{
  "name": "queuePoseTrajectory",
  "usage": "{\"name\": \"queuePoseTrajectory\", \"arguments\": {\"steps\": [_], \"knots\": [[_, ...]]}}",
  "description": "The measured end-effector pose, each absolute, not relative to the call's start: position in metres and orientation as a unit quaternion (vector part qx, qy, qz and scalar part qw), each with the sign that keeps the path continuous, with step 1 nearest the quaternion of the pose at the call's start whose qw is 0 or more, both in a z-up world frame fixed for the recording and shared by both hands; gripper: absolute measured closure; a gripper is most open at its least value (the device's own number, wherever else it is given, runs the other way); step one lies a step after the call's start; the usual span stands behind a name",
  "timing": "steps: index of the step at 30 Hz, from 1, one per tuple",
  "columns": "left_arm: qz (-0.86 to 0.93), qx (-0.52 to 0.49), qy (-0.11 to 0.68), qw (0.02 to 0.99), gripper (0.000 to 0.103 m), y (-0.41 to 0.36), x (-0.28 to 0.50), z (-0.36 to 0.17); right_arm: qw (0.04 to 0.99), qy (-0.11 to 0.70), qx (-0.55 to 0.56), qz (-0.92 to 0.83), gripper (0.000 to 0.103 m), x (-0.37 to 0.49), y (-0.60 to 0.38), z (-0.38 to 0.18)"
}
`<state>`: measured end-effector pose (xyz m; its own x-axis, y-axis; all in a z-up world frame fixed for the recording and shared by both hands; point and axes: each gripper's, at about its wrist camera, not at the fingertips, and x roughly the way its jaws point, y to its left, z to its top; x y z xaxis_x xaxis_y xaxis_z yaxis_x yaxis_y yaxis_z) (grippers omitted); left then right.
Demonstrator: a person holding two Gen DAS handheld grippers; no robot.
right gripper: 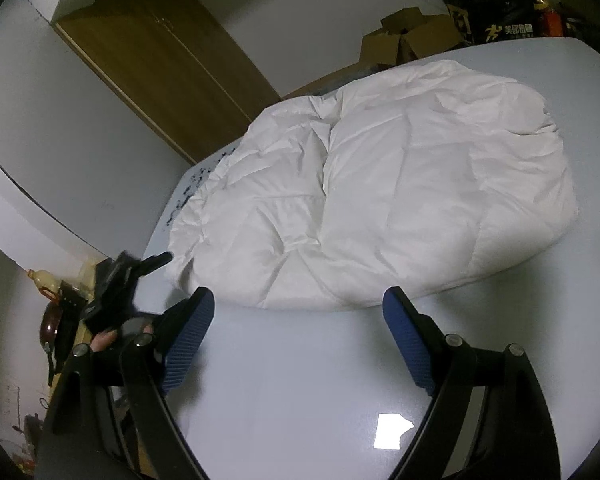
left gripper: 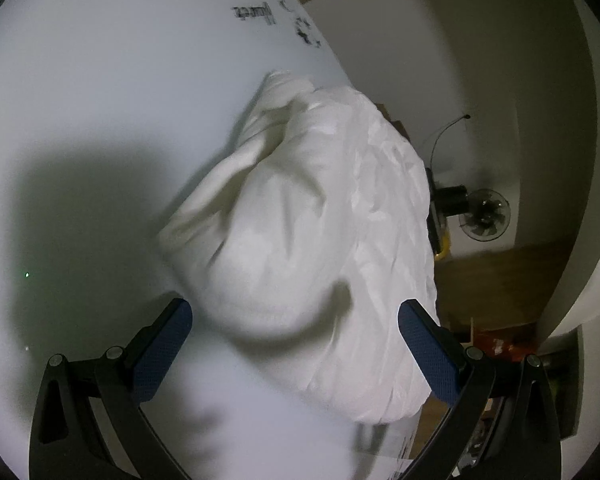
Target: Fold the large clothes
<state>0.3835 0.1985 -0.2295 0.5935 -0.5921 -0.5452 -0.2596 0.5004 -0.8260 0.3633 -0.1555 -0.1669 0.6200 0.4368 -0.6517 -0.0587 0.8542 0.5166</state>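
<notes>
My right gripper (right gripper: 298,320) hangs spread and empty above the pale blue table (right gripper: 300,380); the puffy white quilted jacket (right gripper: 380,200) lies just ahead, lengthwise away. Left gripper (left gripper: 296,344) gapes around its near edge.

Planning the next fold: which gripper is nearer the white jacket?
Left. The left gripper hangs over the jacket, padding between its open jaws. The right gripper is open too, just short of the hem, over the table.
</notes>
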Motion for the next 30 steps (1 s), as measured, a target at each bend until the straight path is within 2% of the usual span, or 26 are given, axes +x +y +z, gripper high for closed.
{"name": "queuePoseTrajectory", "arguments": {"steps": [10,11,12,13,14,15,16,17,18,22,24,27,28,30], "knots": [[-0.115,-0.477,0.439,0.753,0.002,0.194,0.425,-0.229,0.867,0.431,0.221,0.121,0.017,0.366,-0.169,-0.182],[-0.108,-0.472,0.44,0.756,0.005,0.193,0.425,-0.228,0.866,0.433,0.219,0.122,0.017,0.369,-0.168,-0.184],[-0.097,-0.465,0.444,0.76,0.025,0.189,0.428,-0.226,0.864,0.435,0.219,0.126,0.019,0.373,-0.165,-0.186],[-0.077,-0.454,0.453,0.763,0.042,0.19,0.425,-0.227,0.864,0.434,0.217,0.134,0.026,0.377,-0.16,-0.186],[-0.064,-0.453,0.457,0.763,0.05,0.191,0.426,-0.23,0.866,0.431,0.211,0.142,0.037,0.38,-0.154,-0.186],[-0.065,-0.46,0.453,0.761,0.051,0.188,0.426,-0.232,0.867,0.431,0.2,0.147,0.043,0.385,-0.147,-0.186],[-0.064,-0.464,0.452,0.759,0.052,0.189,0.426,-0.234,0.868,0.434,0.187,0.152,0.058,0.394,-0.137,-0.186],[-0.062,-0.466,0.452,0.757,0.053,0.189,0.426,-0.235,0.867,0.436,0.183,0.157,0.068,0.399,-0.131,-0.186],[-0.06,-0.466,0.453,0.758,0.054,0.187,0.427,-0.234,0.865,0.439,0.178,0.165,0.071,0.407,-0.124,-0.188],[-0.056,-0.452,0.452,0.767,0.064,0.181,0.429,-0.23,0.855,0.479,0.129,0.151,0.074,0.445,-0.089,-0.219],[-0.05,-0.428,0.446,0.785,0.074,0.174,0.43,-0.221,0.855,0.491,0.099,0.135,0.075,0.456,-0.079,-0.237],[-0.036,-0.375,0.431,0.82,0.078,0.159,0.424,-0.194,0.845,0.509,0.094,0.137,0.074,0.454,-0.078,-0.23],[-0.034,-0.357,0.422,0.833,0.078,0.154,0.422,-0.184,0.84,0.507,0.114,0.152,0.078,0.451,-0.085,-0.224],[-0.026,-0.314,0.401,0.86,0.079,0.142,0.416,-0.16,0.854,0.474,0.137,0.167,0.078,0.441,-0.099,-0.207]]}}
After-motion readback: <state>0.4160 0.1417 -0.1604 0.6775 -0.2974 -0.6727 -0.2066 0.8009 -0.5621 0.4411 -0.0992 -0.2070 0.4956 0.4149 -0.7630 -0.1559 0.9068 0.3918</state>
